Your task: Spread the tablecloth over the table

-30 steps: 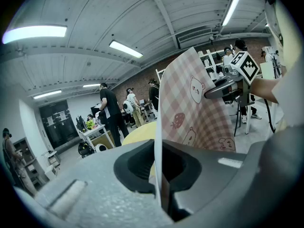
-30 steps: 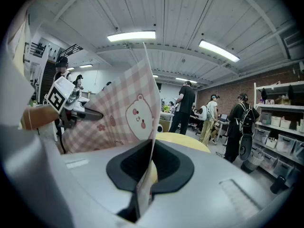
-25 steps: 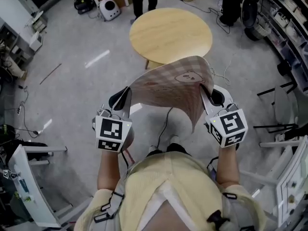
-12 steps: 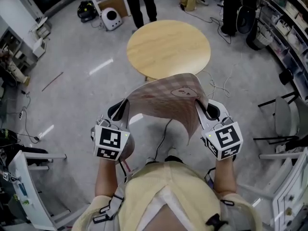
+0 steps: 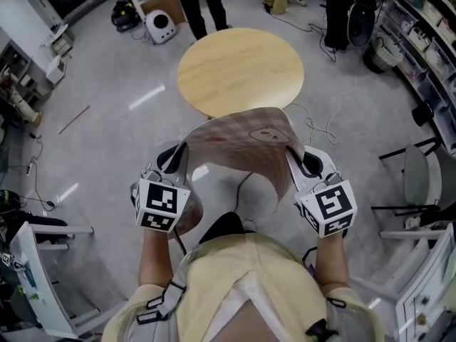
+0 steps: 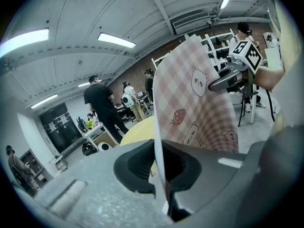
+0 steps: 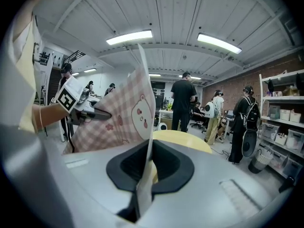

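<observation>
Tablecloth, thin pink-checked sheet, arched between left tongs and right tongs, both clamped on it.

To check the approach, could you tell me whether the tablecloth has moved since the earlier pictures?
Yes: the tablecloth has come slightly nearer the round table.

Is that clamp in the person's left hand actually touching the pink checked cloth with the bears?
Touching. The left gripper view shows the left gripper with its jaws shut on the edge of the pink checked tablecloth.
</observation>
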Motion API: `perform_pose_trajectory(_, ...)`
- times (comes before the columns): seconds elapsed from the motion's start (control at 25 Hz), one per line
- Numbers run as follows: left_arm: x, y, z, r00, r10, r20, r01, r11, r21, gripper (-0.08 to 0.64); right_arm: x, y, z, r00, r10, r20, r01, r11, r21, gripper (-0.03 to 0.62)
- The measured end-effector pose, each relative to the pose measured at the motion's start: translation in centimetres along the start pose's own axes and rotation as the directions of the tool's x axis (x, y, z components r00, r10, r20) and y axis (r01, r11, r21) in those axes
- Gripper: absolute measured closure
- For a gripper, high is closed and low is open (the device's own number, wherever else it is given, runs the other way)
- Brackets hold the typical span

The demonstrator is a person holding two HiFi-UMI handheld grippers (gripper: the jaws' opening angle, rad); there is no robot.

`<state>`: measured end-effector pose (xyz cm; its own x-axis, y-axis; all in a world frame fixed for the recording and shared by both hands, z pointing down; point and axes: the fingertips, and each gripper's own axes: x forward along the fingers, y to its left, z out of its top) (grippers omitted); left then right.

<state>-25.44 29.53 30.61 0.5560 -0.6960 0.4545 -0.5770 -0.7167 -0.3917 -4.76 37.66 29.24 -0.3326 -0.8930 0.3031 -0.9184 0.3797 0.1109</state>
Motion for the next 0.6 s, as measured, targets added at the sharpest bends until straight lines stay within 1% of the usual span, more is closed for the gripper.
perform_pose_trajectory(0.2, 0.6, 0.2, 1.3, 1.0, -0.005, 0.004, 0.005, 1.0, 0.023, 0.554, -0.3, -1.1, 0.8, 1.0, -0.012, 0.013, 0.012, 0.999, -0.032, 0.583)
perform_pose_trajectory(0.44, 2.0, -0.2, 2.5, 1.0, -0.025, -0.008, 0.025, 0.998, 0.053, 0.554, -0.1, -2.9, 0.4, 1.0, -0.026, 0.008, 0.026, 1.0, -0.015, 0.583)
perform_pose_trajectory(0.6, 3.4, 0.4, 3.1, 1.0, -0.024, -0.011, 0.024, 0.997, 0.071, 0.554, 0.8, -4.2, 0.8, 0.999, -0.03, 0.01, 0.031, 0.999, -0.032, 0.583)
